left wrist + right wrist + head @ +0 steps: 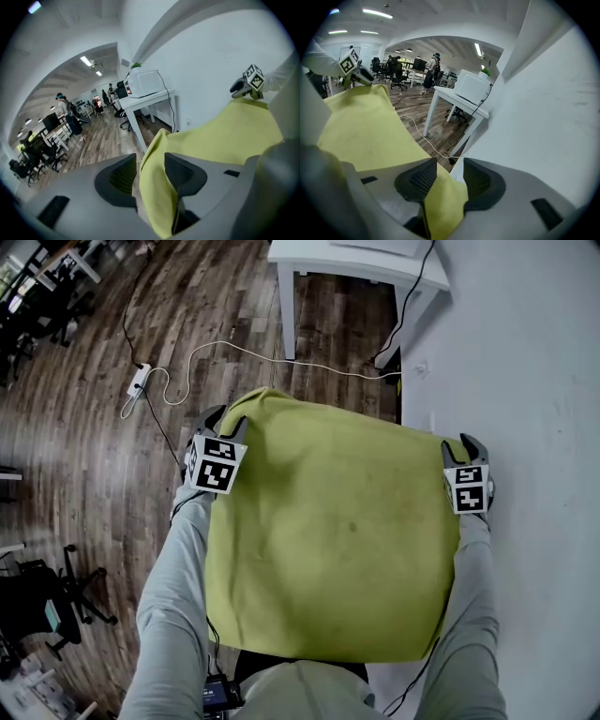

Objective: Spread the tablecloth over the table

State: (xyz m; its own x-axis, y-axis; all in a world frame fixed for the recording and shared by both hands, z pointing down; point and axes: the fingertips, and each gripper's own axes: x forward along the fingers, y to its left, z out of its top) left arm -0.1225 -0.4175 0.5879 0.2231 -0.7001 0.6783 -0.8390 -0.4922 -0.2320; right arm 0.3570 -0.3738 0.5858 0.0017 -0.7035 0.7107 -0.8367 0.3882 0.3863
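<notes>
The yellow-green tablecloth looks light, soft and limp, so I judge it would sag and slip wherever it is let go. The far corners are the best hold. It is spread on the near side of the white desk; what lies beneath is hidden.

The left gripper stands wide open at the corner nearest the desk – a fold lies loose between its jaws, against one pad only. The right gripper, further from the desk, is also open – the other corner is draped between its jaws, unpinched.
</notes>
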